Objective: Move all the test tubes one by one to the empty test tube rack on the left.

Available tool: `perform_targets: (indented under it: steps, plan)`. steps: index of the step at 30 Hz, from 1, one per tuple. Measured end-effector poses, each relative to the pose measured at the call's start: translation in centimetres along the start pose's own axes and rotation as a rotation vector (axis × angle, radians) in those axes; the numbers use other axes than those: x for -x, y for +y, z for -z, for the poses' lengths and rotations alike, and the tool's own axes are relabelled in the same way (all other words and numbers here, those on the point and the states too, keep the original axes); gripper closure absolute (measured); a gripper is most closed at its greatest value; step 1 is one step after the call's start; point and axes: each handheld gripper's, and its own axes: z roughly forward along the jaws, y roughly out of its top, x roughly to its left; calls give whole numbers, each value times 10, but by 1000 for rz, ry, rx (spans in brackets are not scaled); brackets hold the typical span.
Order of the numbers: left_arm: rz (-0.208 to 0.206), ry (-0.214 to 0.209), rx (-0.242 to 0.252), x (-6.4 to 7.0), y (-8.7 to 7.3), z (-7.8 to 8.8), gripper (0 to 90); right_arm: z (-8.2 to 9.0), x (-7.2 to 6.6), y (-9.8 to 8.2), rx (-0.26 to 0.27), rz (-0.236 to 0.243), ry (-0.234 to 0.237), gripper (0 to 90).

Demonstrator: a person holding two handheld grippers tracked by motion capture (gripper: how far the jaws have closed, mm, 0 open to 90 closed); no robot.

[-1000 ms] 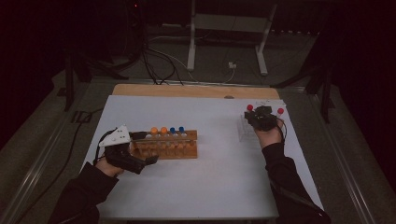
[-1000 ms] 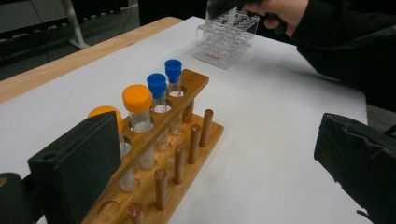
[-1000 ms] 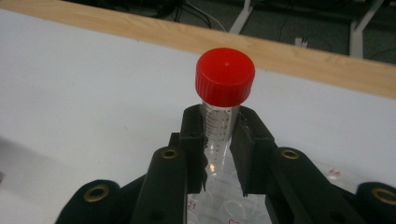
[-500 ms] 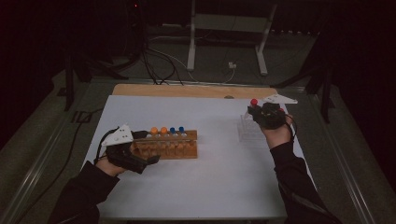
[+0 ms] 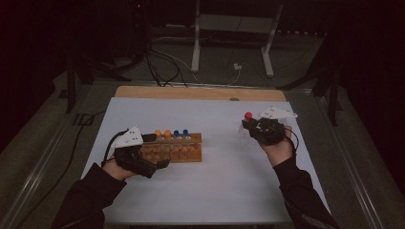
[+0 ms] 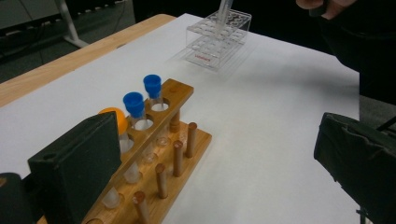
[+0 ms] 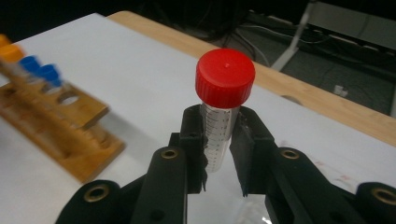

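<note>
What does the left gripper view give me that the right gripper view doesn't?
Left gripper view alone: the clear plastic rack with a tube standing at it, and the wooden rack's pegs. Right gripper view alone: the red-capped tube clamped between the right gripper jaws, its graduations readable. Both: the wooden rack, its blue-capped tubes, an orange cap, and the white table cover.

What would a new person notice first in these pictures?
First, the red-capped tube clamped upright in the right gripper, at the table's right side. Next, the wooden tube rack with orange and blue caps, left of centre, beside the open left gripper. A clear plastic rack sits below the raised tube.
</note>
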Motion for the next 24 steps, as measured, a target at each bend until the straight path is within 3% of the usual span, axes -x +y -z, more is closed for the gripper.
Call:
perform_targets:
  steps: [14, 24]
  plan:
    - [-26, -38, -8, 12, 5, -15, 15, -2, -51, -16, -42, 86, 142, 752]
    - [-42, -93, -17, 23, 11, -32, 23, -9, -88, -28, -79, 132, 255, 752]
